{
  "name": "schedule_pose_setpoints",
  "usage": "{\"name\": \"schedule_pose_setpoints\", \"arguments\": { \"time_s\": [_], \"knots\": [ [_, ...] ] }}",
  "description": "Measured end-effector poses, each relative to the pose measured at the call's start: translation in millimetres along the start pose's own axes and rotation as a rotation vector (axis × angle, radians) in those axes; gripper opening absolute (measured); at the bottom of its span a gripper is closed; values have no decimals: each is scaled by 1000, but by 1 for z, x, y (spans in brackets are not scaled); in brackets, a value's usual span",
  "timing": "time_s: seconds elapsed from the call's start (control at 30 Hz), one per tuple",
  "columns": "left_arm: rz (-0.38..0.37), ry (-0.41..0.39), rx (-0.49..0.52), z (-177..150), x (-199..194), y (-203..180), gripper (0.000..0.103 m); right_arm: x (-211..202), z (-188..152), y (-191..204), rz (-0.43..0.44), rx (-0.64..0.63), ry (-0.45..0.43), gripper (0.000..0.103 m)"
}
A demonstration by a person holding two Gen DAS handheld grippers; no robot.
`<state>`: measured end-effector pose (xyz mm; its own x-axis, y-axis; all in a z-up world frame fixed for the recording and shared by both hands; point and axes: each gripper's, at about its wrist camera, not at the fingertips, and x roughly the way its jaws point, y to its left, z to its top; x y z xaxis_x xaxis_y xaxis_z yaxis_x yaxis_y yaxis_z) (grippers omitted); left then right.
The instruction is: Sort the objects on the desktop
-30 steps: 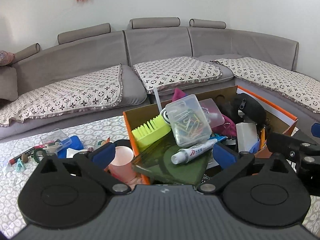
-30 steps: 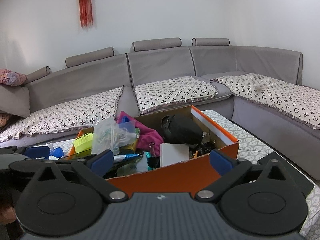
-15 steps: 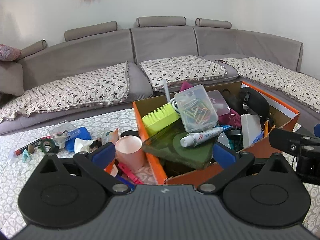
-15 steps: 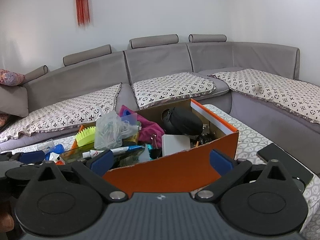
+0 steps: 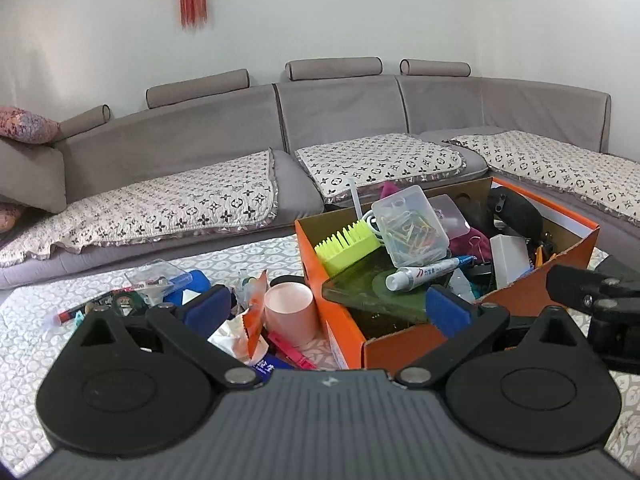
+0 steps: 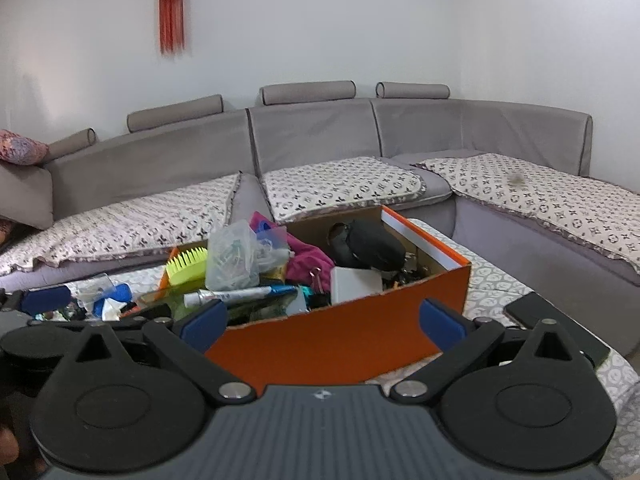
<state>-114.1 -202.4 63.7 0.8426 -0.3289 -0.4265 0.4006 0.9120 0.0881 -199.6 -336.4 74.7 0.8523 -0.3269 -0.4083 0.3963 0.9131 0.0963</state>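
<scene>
An orange cardboard box (image 5: pixel 344 320) (image 6: pixel 344 340) stands on the patterned table, heaped with things: a yellow-green brush (image 5: pixel 346 246), a clear case of paper clips (image 5: pixel 412 232), a white tube (image 5: pixel 424 274), a green plastic sheet (image 5: pixel 372 288) and a black pouch (image 6: pixel 368 246). My left gripper (image 5: pixel 328 306) is open, in front of the box's near left corner, holding nothing. My right gripper (image 6: pixel 322 320) is open too, in front of the box's long orange side. A pink cup (image 5: pixel 290 312) stands just left of the box.
Loose clutter lies left of the box: an orange wrapper (image 5: pixel 254 320), scissors (image 5: pixel 124 304), a blue item (image 5: pixel 192 282), a clear packet (image 5: pixel 154 278), a red pen (image 5: pixel 80 310). A dark phone (image 6: pixel 548 320) lies at the table's right. A grey sofa (image 5: pixel 340 120) curves behind.
Both grippers have pulled back and risen from the box, so more of the table and the box's orange sides show. Both stay open and the objects have not moved.
</scene>
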Motion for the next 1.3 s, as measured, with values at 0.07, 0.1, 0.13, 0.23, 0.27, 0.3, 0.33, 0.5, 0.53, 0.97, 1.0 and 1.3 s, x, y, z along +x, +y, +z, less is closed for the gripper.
{"name": "schedule_pose_setpoints", "arguments": {
  "time_s": [0.07, 0.1, 0.13, 0.23, 0.27, 0.3, 0.33, 0.5, 0.53, 0.97, 1.0, 1.3],
  "knots": [
    [8, -10, 2, 0, -1, 0, 103, -2, -3, -1, -5, 10, -4, 103],
    [19, -18, 9, -1, -2, -2, 103, -3, -3, 0, -9, 13, -5, 103],
    [31, -29, 18, -2, -3, -4, 103, -3, -4, 0, -14, 15, -6, 103],
    [71, -61, 30, -5, -7, -7, 103, -4, -6, -1, -29, 35, -4, 103],
    [80, -68, 30, -6, -8, -8, 103, -4, -7, -1, -35, 52, 4, 103],
    [80, -66, 28, -8, -8, -7, 103, -4, -8, -1, -43, 66, 14, 103],
    [77, -59, 21, -8, -7, -6, 103, -4, -9, 0, -49, 75, 21, 103],
    [70, -44, 16, -11, -7, -4, 103, -8, -17, 0, -61, 99, 30, 103],
    [79, -51, 22, -11, -9, -5, 103, -10, -18, 1, -63, 99, 27, 103],
    [75, -57, 29, -19, -13, -13, 103, -12, -24, -5, -79, 112, 33, 103],
    [76, -60, 34, -20, -13, -14, 103, -12, -24, -6, -76, 115, 35, 103],
    [39, -13, 9, -21, -7, -13, 99, -11, -25, -2, -68, 104, 39, 103]
  ]
}}
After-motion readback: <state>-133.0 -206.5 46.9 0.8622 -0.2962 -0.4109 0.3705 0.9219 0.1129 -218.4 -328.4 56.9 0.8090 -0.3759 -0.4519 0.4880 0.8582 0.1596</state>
